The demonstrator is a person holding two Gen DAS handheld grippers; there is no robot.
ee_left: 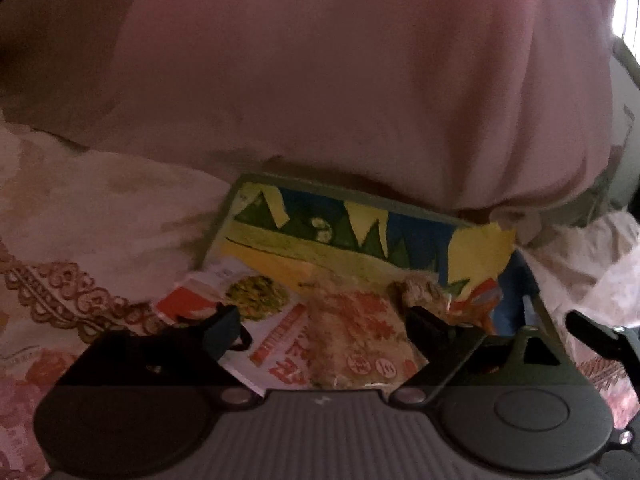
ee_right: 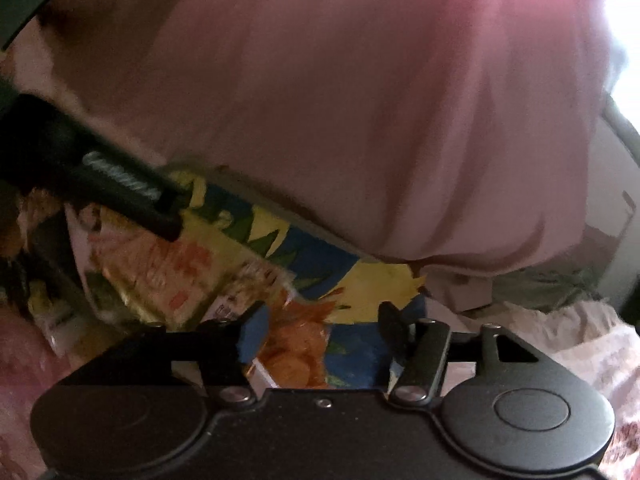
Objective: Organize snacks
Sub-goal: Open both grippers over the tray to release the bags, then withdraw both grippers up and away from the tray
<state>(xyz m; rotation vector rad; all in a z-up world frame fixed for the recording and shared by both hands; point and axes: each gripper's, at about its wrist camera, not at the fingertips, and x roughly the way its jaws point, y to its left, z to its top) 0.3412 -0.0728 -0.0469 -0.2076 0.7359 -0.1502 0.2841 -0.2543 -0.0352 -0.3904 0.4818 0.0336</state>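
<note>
Left view: the left gripper (ee_left: 320, 320) stands wide over a see-through orange snack bag (ee_left: 360, 344) lying on a flat blue and yellow picture box (ee_left: 340, 232).
Right view: the right gripper (ee_right: 320, 320) gapes, not squeezing the small orange snack packet (ee_right: 298, 348) between its fingers.

Both wrist cameras looked forward and downward along their fingers, very close over a colourful box (ee_left: 340, 232) (ee_right: 360, 284) of snack packets (ee_left: 360, 332) (ee_right: 296, 344). A pink garment (ee_left: 340, 72) (ee_right: 360, 100) filled each view toward twelve o'clock. The right view caught the left gripper (ee_right: 172, 220) at ten o'clock.
</note>
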